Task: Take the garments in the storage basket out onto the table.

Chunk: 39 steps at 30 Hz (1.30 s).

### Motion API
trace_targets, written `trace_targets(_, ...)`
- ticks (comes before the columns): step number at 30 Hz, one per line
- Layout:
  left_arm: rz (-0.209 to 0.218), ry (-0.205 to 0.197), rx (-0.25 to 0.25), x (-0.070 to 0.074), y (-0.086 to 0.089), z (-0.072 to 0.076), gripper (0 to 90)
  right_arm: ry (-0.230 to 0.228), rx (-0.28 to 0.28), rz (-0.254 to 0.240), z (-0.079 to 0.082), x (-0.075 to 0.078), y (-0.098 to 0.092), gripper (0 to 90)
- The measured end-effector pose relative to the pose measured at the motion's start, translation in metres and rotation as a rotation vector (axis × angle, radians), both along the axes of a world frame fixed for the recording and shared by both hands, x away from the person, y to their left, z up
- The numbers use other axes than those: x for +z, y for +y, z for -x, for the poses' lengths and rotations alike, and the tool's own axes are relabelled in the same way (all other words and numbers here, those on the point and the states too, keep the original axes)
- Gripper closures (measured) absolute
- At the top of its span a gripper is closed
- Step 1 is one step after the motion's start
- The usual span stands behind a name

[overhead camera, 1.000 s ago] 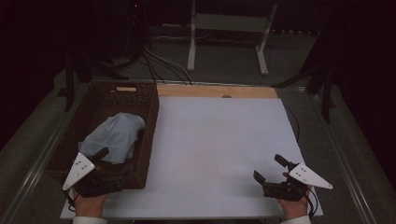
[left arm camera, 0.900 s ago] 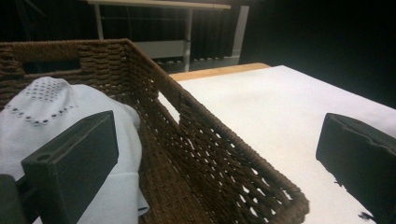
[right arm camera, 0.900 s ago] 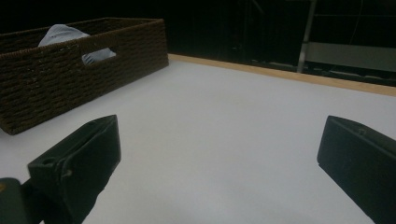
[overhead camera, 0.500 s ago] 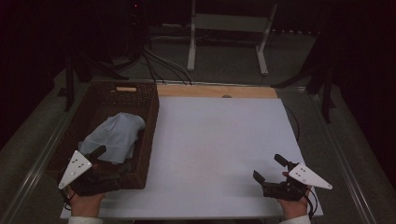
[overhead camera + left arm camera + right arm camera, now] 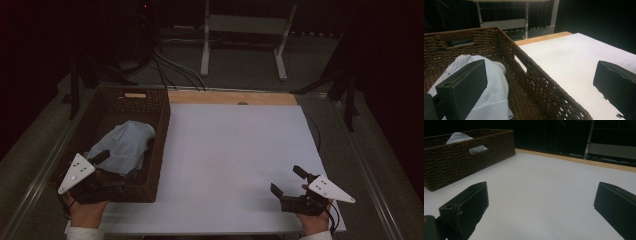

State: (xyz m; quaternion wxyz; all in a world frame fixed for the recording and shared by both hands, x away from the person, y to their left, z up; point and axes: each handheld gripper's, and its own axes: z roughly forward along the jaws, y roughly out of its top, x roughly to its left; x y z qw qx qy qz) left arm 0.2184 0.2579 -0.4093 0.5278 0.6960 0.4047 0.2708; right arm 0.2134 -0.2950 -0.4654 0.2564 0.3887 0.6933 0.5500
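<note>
So we see a pale blue-white cloth bunched up inside the brown wicker basket, piled toward the middle and near end, crumpled with soft folds. In the left gripper view the cloth shows a dotted mesh patch near its top and a smooth hem lower down, and it lies against the basket's inner woven wall. In the right gripper view a bit of the cloth pokes above the basket rim and shows through the handle slot.

We mark the left gripper at the near end of the basket, held in the person's left hand. Its jaws are spread wide with nothing between them: one jaw sits over the cloth inside the basket, the other outside, over the white table top, so the gripper straddles the basket's side wall. We cannot tell if the inner jaw touches the cloth.

We mark the right gripper near the table's front right corner, well apart from basket and cloth, low over the bare surface. Its jaws are also wide apart and hold nothing. A wooden strip runs along the table's far edge.
</note>
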Motion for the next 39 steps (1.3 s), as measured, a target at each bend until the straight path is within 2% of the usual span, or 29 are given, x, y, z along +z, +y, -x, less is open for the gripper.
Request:
trace_targets(10,-0.003,0.000,0.009,0.005,0.003,-0.005,0.0,0.000,-0.004,-0.001,0.000,0.000,0.000,0.0)
trace_targets(30,-0.057,0.013,0.013,0.019,0.008,-0.019,0.0,-0.001,-0.008,0.003,0.000,0.000,0.000,0.0)
trace_targets(39,-0.066,0.011,0.020,0.025,0.012,-0.025,0.0,-0.002,-0.008,0.002,0.000,0.000,0.000,0.0)
